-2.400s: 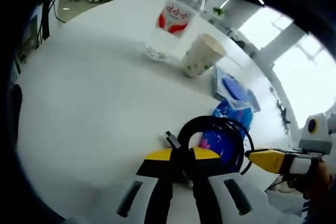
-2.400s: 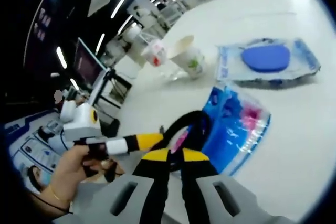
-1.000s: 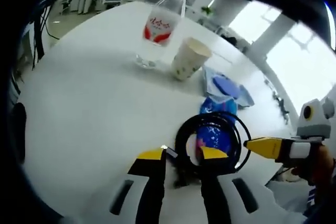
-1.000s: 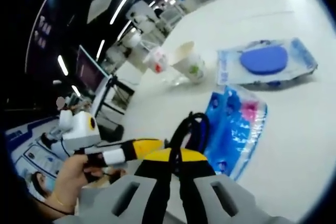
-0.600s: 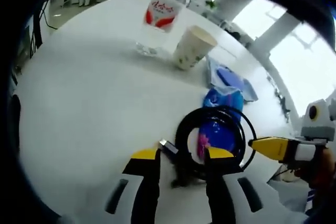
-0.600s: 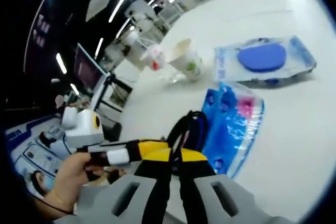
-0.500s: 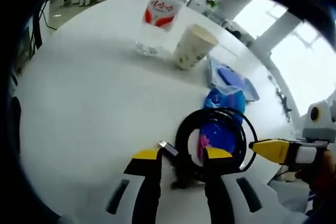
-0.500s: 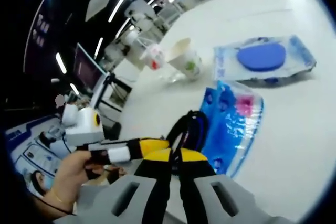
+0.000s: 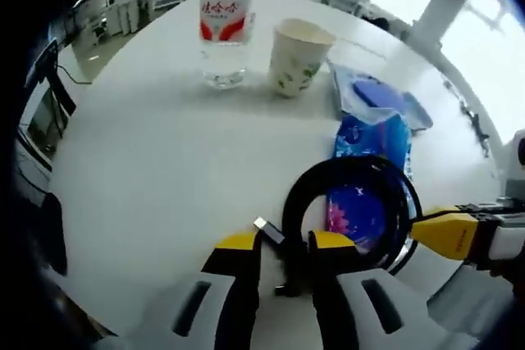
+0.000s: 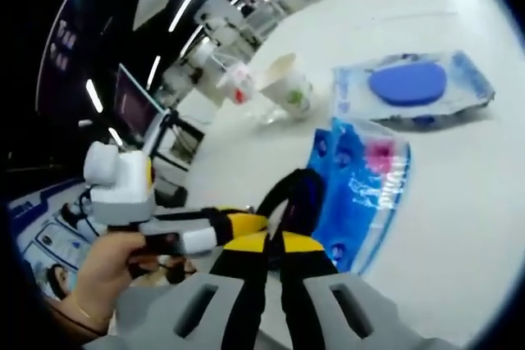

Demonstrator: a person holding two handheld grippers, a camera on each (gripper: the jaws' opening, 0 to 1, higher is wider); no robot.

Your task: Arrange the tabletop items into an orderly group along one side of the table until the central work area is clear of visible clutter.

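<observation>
Left claw [image 9: 275, 245] parted; right claw [image 10: 267, 242] closed.

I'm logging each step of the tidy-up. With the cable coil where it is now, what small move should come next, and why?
Probably carry the black cable coil toward the paper cup and water bottle. The right gripper looks shut on the coil, the left gripper stands open beside it, and the coil overlaps the blue packet rather than joining the row.

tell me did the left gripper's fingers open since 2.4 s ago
Yes. The left gripper had its yellow-tipped fingers shut on the coiled black cable; now they stand apart, with the cable's plug end between them.
</observation>
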